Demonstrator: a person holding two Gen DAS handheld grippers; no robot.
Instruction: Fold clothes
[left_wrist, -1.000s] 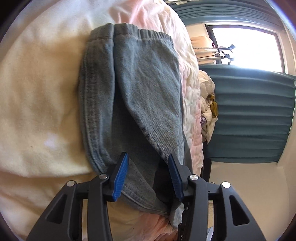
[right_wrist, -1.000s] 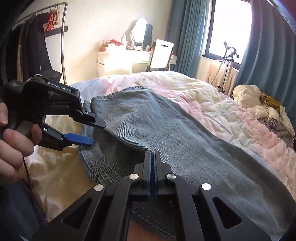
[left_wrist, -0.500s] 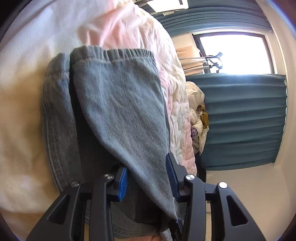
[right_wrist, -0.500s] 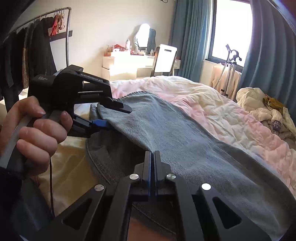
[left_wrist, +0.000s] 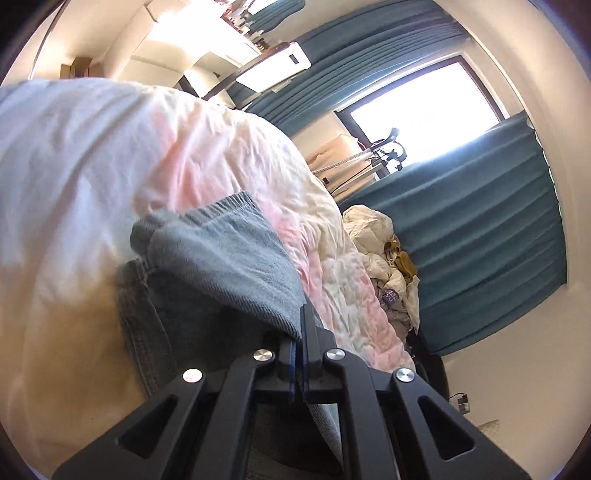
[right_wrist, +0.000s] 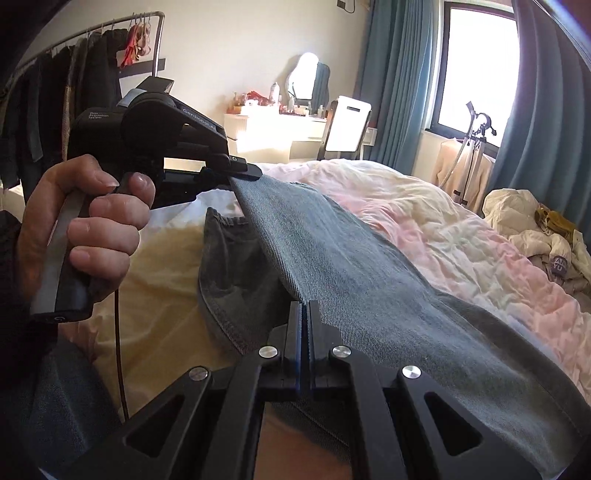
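Grey-blue jeans lie on a bed with a pink and cream quilt. My right gripper is shut on the near edge of the upper denim layer. My left gripper is shut on the same layer, which shows in the left wrist view. In the right wrist view the left gripper holds that edge raised above the lower layer, so the cloth stretches taut between both grippers.
A clothes rail with dark garments stands at the left. A white dresser and mirror are at the back wall. A heap of clothes lies at the right by teal curtains and a window.
My left gripper has closed on the upper denim layer and lifted it off the lower layer. My right gripper stayed shut on the cloth.
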